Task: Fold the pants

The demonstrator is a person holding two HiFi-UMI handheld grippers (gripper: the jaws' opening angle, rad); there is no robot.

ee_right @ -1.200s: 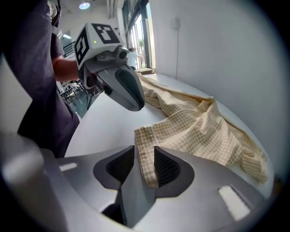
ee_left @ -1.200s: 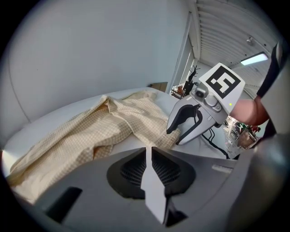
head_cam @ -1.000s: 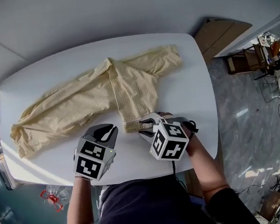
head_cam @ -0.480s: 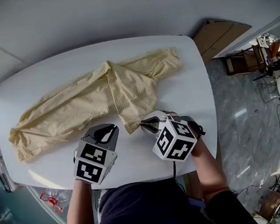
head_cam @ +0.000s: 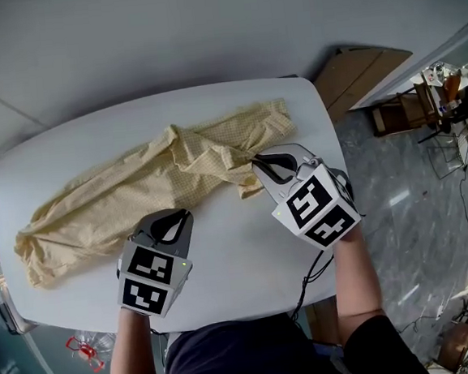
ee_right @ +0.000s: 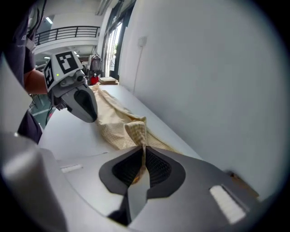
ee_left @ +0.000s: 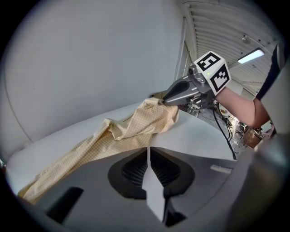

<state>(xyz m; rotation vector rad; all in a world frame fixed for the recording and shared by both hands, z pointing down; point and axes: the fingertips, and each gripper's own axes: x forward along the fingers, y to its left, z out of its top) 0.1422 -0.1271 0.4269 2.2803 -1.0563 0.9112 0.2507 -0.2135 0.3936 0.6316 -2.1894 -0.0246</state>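
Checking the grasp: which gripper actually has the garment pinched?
The right gripper: its jaws, just closed, pinch a fold of the yellow garment. The left gripper's jaws, also just closing, meet on nothing.

Your left gripper [head_cam: 174,220] points forward and down, and its jaws have just been closing together with nothing seen between them. Your right gripper [head_cam: 258,163], forearm stretched forward, has just closed its jaws on a pinch of the pants [head_cam: 121,196].

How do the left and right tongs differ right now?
The right tongs pinch the pale yellow checked fabric pants; the left tongs hold nothing. The right tongs are raised at the bunched end; the left sit low beside the leg. Both have just been closing.
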